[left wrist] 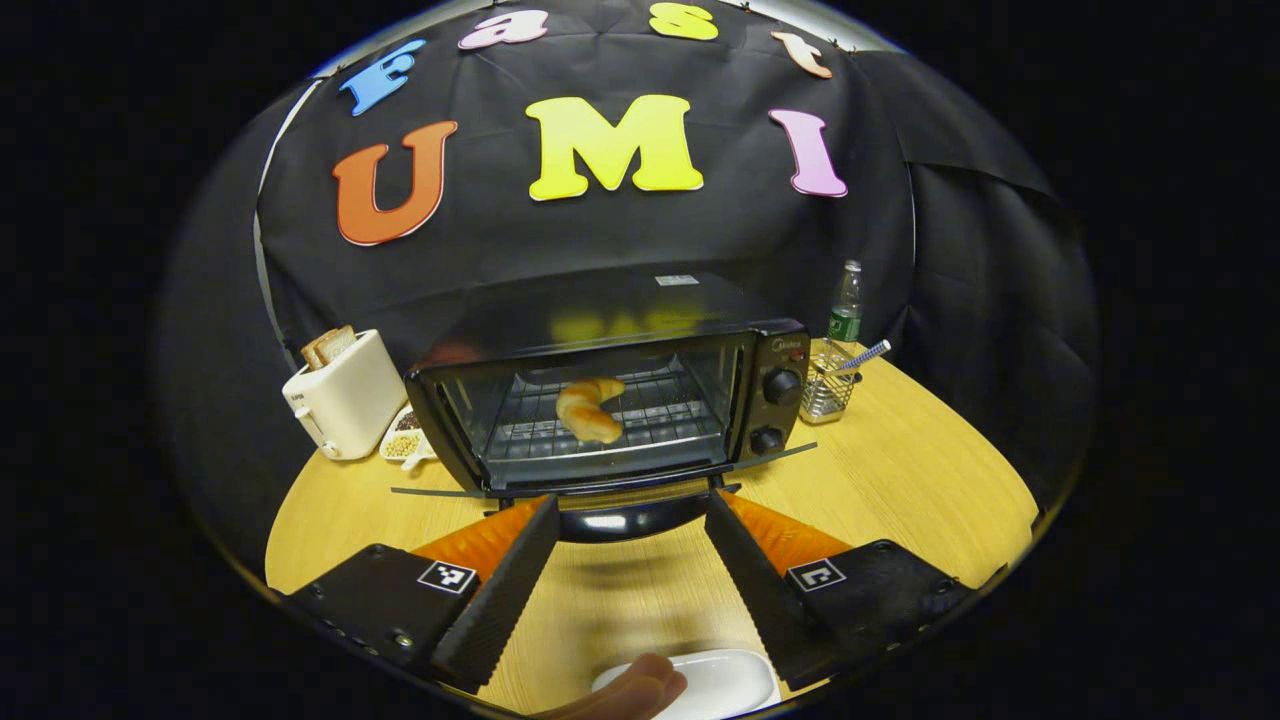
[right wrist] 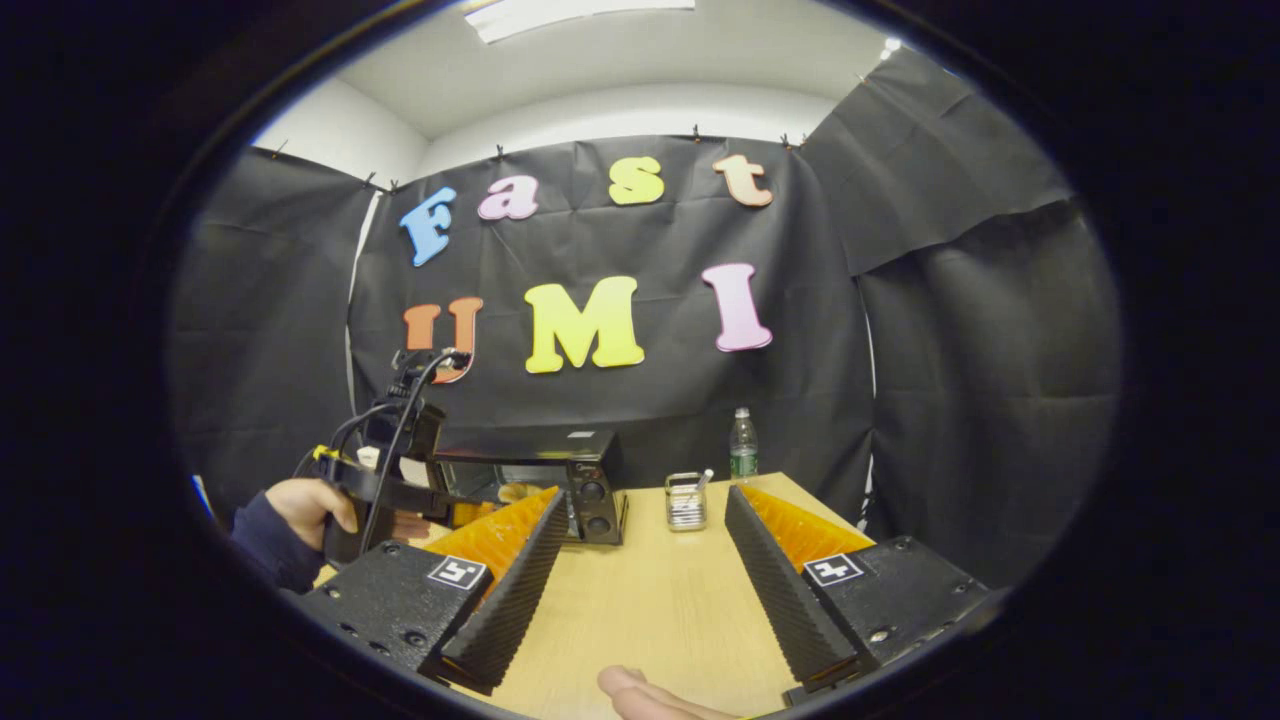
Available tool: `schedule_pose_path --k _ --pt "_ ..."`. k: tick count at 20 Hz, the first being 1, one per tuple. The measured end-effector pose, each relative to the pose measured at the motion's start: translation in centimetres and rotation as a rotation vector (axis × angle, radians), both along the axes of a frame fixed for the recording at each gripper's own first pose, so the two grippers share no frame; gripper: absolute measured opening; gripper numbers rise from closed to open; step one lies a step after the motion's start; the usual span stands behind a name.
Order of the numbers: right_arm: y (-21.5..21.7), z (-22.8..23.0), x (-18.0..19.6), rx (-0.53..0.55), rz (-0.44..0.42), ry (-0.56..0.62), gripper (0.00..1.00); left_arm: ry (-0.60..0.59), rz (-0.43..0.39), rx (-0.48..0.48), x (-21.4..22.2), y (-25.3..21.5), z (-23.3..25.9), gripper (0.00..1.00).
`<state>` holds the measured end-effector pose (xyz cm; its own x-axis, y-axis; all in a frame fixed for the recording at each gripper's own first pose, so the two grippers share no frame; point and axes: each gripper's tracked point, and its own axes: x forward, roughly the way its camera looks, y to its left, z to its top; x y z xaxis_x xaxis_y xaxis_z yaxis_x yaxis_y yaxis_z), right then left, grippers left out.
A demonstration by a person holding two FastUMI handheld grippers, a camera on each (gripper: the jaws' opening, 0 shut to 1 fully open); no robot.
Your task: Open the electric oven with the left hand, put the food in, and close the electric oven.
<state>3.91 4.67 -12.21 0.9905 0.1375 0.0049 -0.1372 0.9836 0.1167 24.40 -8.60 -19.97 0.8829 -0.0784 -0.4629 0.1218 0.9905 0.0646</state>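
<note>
In the left gripper view we are holding our left gripper (left wrist: 628, 560) with its jaws spread wide, gripping nothing, the fingertips flanking the dark handle (left wrist: 622, 518) of the black electric oven's (left wrist: 610, 395) door, which is hanging fully down toward us. Just below the fingers, at the near rim, a white shallow dish (left wrist: 722, 680) is lying on the round pale wooden table (left wrist: 900, 480), with a fingertip (left wrist: 640, 688) showing beside it. Bare tabletop is stretching between the fingers and off to the right edge. Inside the open oven, a golden croissant (left wrist: 589, 408) is resting on the wire rack. Left of the oven, a cream toaster (left wrist: 345, 392) with bread slices is standing near the table's edge, a small white dish of grains (left wrist: 403, 437) between the two. Right of the oven a wire mesh basket (left wrist: 828, 388) is standing, a clear plastic bottle (left wrist: 846, 303) behind it.

In the right gripper view we are keeping our right gripper (right wrist: 643, 570) wide apart too, empty, above open table, well back from the oven (right wrist: 560, 485). A hand (right wrist: 305, 505) in a dark sleeve is gripping the other tool at the left.
</note>
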Motion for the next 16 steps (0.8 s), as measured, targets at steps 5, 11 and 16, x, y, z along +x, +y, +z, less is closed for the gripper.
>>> schedule_pose_path --k 5,11,16 --pt "-0.8 -0.5 0.2 -0.012 -0.018 0.005 0.96 -0.026 0.005 0.024 4.4 0.8 2.2 0.98" --pt "-1.9 -0.7 0.0 -0.001 -0.046 0.016 0.96 0.038 0.018 -0.024 6.5 0.8 0.6 0.96" --pt "-2.0 0.2 -0.9 0.002 -0.056 0.009 0.96 -0.082 -0.001 -0.073 2.5 0.6 4.8 0.96"
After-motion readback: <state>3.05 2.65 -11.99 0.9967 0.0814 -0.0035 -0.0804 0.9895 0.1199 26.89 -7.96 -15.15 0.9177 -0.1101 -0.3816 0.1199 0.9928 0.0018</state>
